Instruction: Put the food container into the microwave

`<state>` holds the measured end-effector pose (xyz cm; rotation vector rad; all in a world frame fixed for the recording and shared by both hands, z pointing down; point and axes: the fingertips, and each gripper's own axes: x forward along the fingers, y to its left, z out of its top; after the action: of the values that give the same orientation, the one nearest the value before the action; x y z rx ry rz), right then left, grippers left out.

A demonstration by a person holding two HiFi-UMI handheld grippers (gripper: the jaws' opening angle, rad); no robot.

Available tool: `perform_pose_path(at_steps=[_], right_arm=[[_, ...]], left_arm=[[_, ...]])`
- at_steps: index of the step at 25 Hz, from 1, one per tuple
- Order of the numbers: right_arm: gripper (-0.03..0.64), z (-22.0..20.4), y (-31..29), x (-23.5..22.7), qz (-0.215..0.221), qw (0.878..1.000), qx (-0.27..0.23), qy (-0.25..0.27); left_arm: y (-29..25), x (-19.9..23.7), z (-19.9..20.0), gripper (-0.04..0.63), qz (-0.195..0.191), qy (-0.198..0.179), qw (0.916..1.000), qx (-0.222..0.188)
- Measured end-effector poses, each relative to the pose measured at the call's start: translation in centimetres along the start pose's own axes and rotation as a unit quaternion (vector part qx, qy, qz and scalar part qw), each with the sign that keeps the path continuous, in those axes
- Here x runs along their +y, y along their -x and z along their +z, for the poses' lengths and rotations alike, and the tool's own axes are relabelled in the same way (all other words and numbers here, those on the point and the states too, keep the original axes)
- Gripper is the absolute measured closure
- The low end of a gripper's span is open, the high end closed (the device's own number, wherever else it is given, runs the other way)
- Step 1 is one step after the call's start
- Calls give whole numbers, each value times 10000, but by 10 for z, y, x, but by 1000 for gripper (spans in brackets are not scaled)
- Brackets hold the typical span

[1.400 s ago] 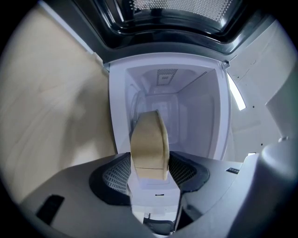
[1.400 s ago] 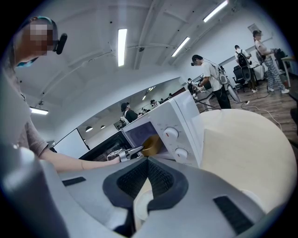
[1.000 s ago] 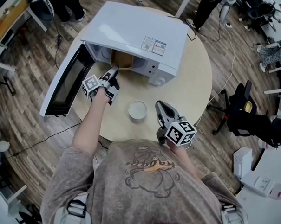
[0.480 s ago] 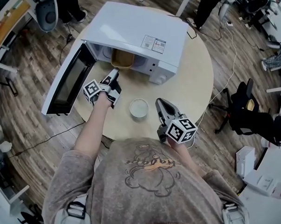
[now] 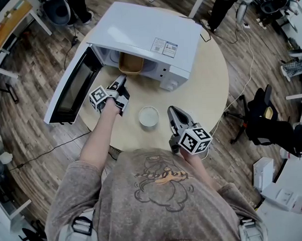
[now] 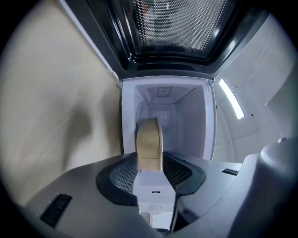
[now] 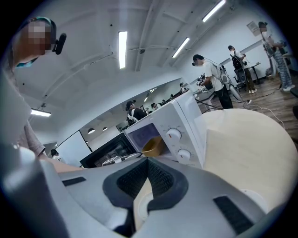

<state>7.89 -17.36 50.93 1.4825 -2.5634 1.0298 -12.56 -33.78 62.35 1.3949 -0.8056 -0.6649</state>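
The tan food container [image 5: 131,63] stands inside the white microwave [image 5: 152,27], whose door [image 5: 72,88] hangs open to the left. My left gripper [image 5: 121,82] hovers just outside the cavity's mouth and points in. Its jaws have just been closing with nothing between them. In the left gripper view the container [image 6: 150,142] shows past the gap of the left gripper [image 6: 150,161], inside the lit cavity. My right gripper [image 5: 172,113] rests low over the table's near side, jaws shut and empty. In the right gripper view the right gripper [image 7: 148,161] faces the microwave [image 7: 174,132].
A small white round lid [image 5: 149,116] lies on the round pale table [image 5: 209,85] between the two grippers. The open door stretches past the table's left edge. A black office chair [image 5: 271,124] and cables stand on the wooden floor at the right. People stand at the far back.
My left gripper has drawn back slightly from the microwave's mouth. The container stays inside. The right gripper has kept still.
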Motion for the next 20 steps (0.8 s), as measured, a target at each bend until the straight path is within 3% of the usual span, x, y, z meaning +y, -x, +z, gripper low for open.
perform_pose_path(at_steps=[20], right_arm=[[617,-1,-4,-10,-110,9998,68,-130]], left_arm=[[-35,-2,13,448,34,72,10000,-29]])
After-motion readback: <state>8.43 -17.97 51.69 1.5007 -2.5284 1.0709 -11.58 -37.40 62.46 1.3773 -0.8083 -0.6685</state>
